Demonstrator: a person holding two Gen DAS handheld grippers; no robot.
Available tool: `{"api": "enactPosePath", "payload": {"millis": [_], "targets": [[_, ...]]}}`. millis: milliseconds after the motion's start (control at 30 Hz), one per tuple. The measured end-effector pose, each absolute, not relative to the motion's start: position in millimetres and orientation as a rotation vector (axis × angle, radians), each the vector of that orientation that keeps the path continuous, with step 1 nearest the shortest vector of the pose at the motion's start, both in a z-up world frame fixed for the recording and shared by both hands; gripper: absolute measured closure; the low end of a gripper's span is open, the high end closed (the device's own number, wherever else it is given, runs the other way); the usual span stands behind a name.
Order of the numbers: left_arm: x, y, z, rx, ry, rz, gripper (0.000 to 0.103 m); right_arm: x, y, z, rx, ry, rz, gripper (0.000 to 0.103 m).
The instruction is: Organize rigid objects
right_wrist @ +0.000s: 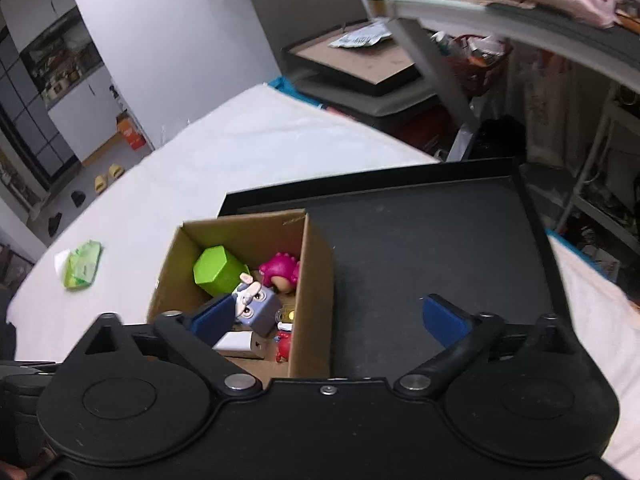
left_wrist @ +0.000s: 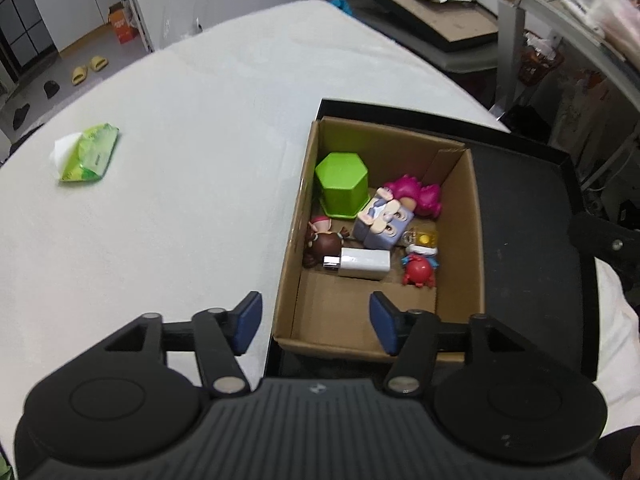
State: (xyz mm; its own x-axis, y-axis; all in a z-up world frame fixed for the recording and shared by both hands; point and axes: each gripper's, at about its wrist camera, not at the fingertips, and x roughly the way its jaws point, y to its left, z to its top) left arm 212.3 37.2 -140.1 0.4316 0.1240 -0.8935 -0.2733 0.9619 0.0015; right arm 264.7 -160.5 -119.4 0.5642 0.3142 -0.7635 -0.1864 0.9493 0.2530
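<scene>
An open cardboard box (left_wrist: 296, 240) stands in a black tray (left_wrist: 528, 216) on the white-covered table. Inside lie a green hexagonal cup (left_wrist: 342, 188), a pink figure (left_wrist: 416, 196), a purple cube toy (left_wrist: 380, 222), a white charger (left_wrist: 364, 263), a brown-haired doll (left_wrist: 322, 242), a red crab toy (left_wrist: 418, 270) and a small yellow piece (left_wrist: 425, 237). My left gripper (left_wrist: 316, 324) hangs open above the box's near edge, nothing between its blue pads. My right gripper (right_wrist: 330, 320) is wide open over the box's right wall (right_wrist: 316, 292) and the tray (right_wrist: 440, 248), empty. The same toys show in the box there.
A green wet-wipe pack (left_wrist: 90, 154) lies on the white cloth (left_wrist: 200, 140) far left of the box. Beyond the table stand a metal shelf frame (left_wrist: 508, 52) and stacked flat black trays (left_wrist: 432, 8). Slippers and an orange box sit on the floor at back left.
</scene>
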Motion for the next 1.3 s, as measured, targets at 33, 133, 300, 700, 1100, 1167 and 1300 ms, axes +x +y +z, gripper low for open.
{"api": "enactPosePath", "payload": {"millis": [33,133,300,700,1100,1167,1300], "targets": [[209.8,35.3,-135.8,-0.144,1.087,0.244,0.039,261.3,-165.8,-114.6,0.166,0.92,0.288,0.0],[199.7,30.5,-122.7,-0.133,1.056,0.235,0.033,250.9,-178.6,-102.5,0.21,0.903,0.27,0.0],[181.8,27.1,-110.2,-0.137,1.044,0.21,0.031,231.4,-186.4,-86.9,0.193,0.872,0.244,0.0],[143.2,28.3,-76.2,-0.128,0.994,0.178,0.031,191.9,-187.8,-52.7,0.184,0.848,0.214,0.0],[102.5,35.1,-51.9,-0.136,0.953,0.175,0.018,152.1,-186.4,-20.2,0.158,0.801,0.21,0.0],[96.9,36.9,-47.2,-0.137,0.945,0.178,0.017,146.9,-185.4,-16.2,0.15,0.797,0.204,0.0],[86.3,39.3,-39.3,-0.143,0.937,0.186,0.014,135.1,-183.3,-8.9,0.118,0.807,0.17,0.0]]}}
